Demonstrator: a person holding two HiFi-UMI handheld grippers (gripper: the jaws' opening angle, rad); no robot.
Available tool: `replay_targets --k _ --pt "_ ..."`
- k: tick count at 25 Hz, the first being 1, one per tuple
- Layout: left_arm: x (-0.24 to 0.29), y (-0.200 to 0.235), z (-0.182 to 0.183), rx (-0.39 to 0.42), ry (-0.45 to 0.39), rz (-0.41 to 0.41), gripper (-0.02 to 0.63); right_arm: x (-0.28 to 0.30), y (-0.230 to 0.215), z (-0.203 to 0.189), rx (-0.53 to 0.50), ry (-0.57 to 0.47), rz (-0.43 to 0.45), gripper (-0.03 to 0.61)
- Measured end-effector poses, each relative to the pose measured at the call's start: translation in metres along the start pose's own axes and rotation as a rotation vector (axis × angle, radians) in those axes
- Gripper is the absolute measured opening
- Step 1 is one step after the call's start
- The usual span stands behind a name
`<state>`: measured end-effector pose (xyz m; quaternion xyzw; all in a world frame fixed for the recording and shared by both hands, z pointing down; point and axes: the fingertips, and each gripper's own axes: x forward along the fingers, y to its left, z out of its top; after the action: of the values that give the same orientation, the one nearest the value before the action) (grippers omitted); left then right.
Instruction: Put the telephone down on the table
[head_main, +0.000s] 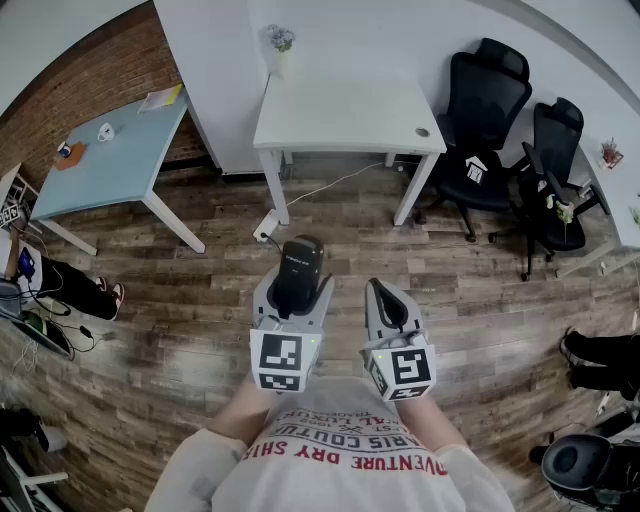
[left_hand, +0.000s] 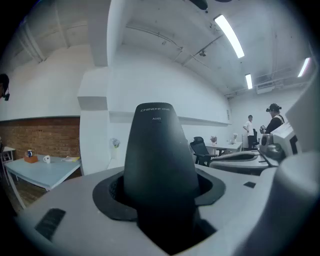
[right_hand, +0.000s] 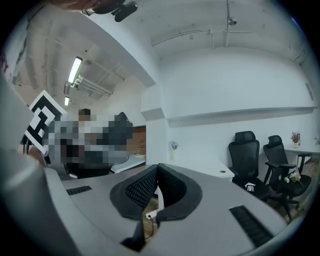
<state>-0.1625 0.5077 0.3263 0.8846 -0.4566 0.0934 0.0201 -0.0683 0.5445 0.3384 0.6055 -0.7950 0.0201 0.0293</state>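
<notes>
A black telephone handset (head_main: 298, 272) stands upright between the jaws of my left gripper (head_main: 292, 300), which is shut on it above the wooden floor. In the left gripper view the handset (left_hand: 160, 155) fills the centre, wedged between the dark pads. My right gripper (head_main: 390, 312) hangs beside it to the right, shut and empty; its black pads (right_hand: 172, 186) meet at the tips. The white table (head_main: 345, 112) stands ahead, a little way beyond both grippers, and shows in the right gripper view as a pale top (right_hand: 220, 171).
A light blue table (head_main: 110, 155) with small items is at the left. Two black office chairs (head_main: 490, 120) stand right of the white table. A small vase (head_main: 278, 42) sits at the white table's far left corner. A cable and power strip (head_main: 265, 228) lie on the floor.
</notes>
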Motion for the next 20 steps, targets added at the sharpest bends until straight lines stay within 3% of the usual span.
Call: replay_targets --k 11,20 --pt "0.007 -0.02 -0.006 -0.002 0.011 -0.007 0.298 -0.017 -0.019 -0.008 0.015 0.002 -0.023 0.025" --pt "0.036 -0.066 -0.016 -0.024 0.042 -0.02 0.298 -0.042 -0.076 -0.028 0.025 0.05 -0.073 0.025"
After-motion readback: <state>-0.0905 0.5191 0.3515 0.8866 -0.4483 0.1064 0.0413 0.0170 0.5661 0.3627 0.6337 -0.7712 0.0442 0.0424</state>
